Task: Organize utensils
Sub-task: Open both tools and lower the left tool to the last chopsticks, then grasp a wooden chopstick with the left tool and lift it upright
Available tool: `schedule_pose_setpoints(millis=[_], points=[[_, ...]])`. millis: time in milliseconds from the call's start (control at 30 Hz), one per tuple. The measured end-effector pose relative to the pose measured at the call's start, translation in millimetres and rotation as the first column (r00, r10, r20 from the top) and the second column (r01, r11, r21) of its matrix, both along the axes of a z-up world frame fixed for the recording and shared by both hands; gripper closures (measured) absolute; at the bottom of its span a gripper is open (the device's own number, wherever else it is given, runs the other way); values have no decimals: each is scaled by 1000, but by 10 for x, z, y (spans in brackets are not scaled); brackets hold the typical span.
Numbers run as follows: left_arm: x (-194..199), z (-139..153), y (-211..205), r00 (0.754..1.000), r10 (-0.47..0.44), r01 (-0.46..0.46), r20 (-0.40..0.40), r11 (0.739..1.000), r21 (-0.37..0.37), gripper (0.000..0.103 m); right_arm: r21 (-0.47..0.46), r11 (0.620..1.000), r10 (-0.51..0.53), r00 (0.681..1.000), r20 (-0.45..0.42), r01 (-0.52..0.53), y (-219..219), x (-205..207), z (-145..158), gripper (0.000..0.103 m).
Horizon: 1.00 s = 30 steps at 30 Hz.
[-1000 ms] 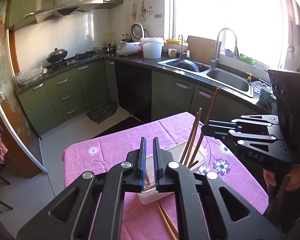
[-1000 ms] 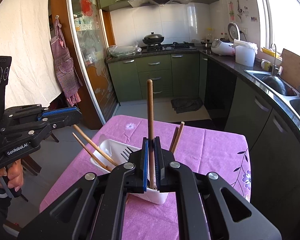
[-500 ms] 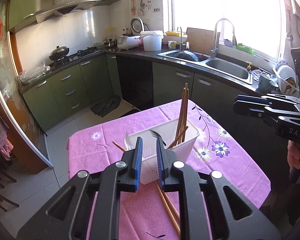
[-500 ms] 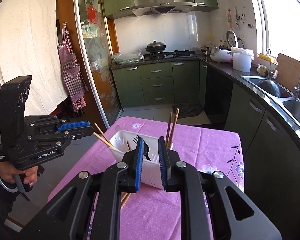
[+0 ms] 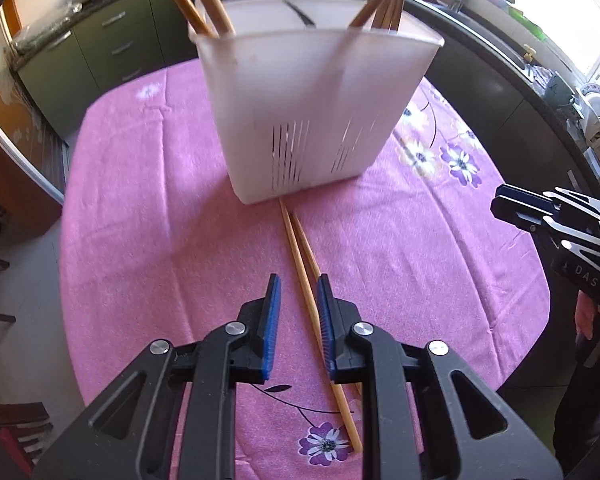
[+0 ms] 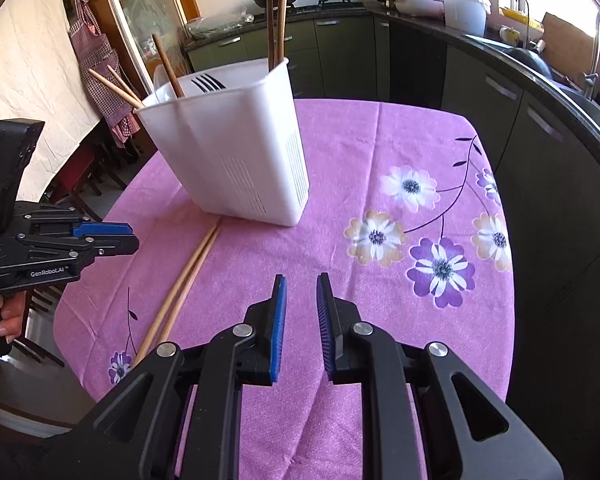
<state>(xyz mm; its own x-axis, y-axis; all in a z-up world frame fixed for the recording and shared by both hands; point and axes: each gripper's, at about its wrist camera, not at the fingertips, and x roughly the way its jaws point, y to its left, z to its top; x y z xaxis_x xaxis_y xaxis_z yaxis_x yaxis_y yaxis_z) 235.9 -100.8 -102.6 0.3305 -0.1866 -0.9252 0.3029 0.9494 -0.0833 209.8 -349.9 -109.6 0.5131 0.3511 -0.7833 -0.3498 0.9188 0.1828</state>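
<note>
A white slotted utensil holder (image 5: 312, 120) (image 6: 236, 148) stands on the pink flowered tablecloth (image 5: 140, 220). Several brown chopsticks (image 6: 276, 24) and a black fork (image 6: 208, 82) stick out of it. A pair of light wooden chopsticks (image 5: 300, 248) (image 6: 188, 272) lies flat on the cloth in front of the holder. My left gripper (image 5: 298, 278) points steeply down over this pair. Its jaws are opening, with the chopsticks running between them nearer the right pad, unpressed. My right gripper (image 6: 301, 278) hovers open over bare cloth to the right of the pair, with nothing in it.
The table's rounded edges drop off on all sides. Green kitchen cabinets (image 6: 340, 52) and a dark counter with a sink (image 6: 540, 60) run behind and to the right. Dark chairs (image 6: 88, 168) stand at the left. A hand (image 6: 4, 320) holds the left gripper's handle.
Both grippers came down from above the holder toward the cloth. The right one let go of a brown chopstick, which now stands in the holder. Both sets of jaws parted.
</note>
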Motion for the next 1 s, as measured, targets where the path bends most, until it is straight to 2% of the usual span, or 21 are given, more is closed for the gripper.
schedule_pose_setpoints(millis=[100, 200, 267, 700, 767, 900, 1000], points=[[77, -220, -84, 998, 13, -13, -69, 1000, 13, 85, 0, 1000, 9, 1000, -16, -9, 5, -18, -77, 87], [149, -369, -148, 994, 24, -20, -105, 999, 38, 86, 10, 1000, 13, 1000, -22, -13, -18, -28, -106, 87], [201, -429, -162, 993, 38, -31, -111, 998, 60, 89, 17, 1000, 15, 1000, -25, -14, -39, -25, -115, 87], [306, -592, -386, 990, 33, -12, -140, 989, 144, 90, 54, 998, 15, 999, -34, -14, -148, -21, -155, 87], [321, -582, -373, 988, 35, -14, -151, 990, 138, 95, 52, 998, 19, 999, -34, -18, -147, -34, -153, 87], [310, -600, -302, 985, 51, -33, -166, 994, 108, 96, 49, 999, 17, 999, -29, -15, -162, -54, -132, 87], [248, -542, -174, 987, 63, -51, -147, 995, 83, 96, 41, 999, 13, 1000, -26, -12, -170, -66, -104, 87]])
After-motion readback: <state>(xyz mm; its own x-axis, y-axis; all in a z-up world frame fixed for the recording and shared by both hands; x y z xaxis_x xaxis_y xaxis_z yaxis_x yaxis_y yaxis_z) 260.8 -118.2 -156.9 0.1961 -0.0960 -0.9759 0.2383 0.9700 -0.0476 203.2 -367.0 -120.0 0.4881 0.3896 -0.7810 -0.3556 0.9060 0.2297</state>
